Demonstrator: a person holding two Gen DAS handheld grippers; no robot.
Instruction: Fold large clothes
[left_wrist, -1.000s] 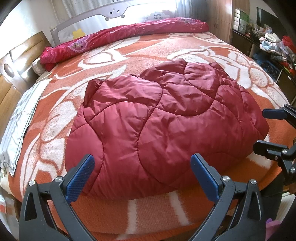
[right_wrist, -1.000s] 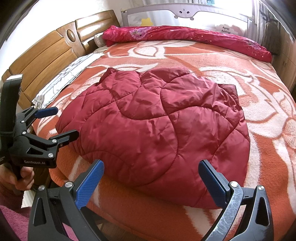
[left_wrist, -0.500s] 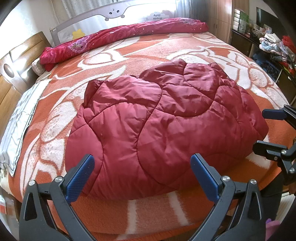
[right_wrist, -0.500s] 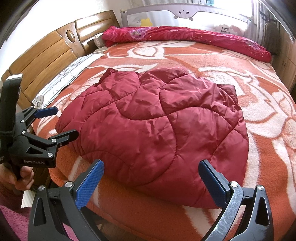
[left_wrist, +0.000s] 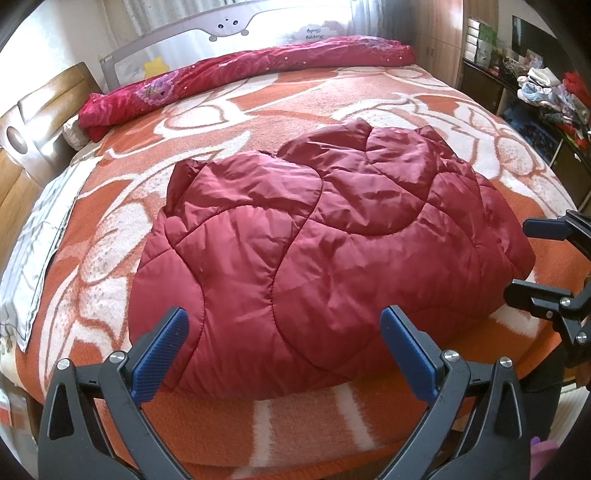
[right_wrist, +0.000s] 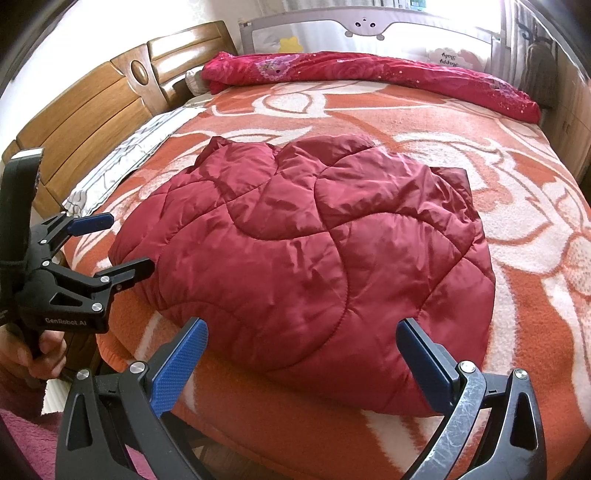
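A dark red quilted padded jacket (left_wrist: 325, 251) (right_wrist: 314, 266) lies folded in a puffy bundle near the front edge of the bed. My left gripper (left_wrist: 284, 332) hovers open just short of its near edge, blue pads spread wide with nothing between them. My right gripper (right_wrist: 303, 343) is likewise open, facing the bundle's near edge from the other side. In the left wrist view the right gripper (left_wrist: 517, 258) shows at the right edge; in the right wrist view the left gripper (right_wrist: 125, 243) shows at the left, held by a hand (right_wrist: 33, 354).
The bed is covered with an orange-and-white patterned blanket (left_wrist: 258, 122) (right_wrist: 517, 206). A rolled crimson floral quilt (left_wrist: 240, 77) (right_wrist: 369, 70) lies along the far side by a grey bed rail (right_wrist: 369, 22). Wooden headboard (right_wrist: 92, 110) stands left; cluttered shelves (left_wrist: 546, 96) stand right.
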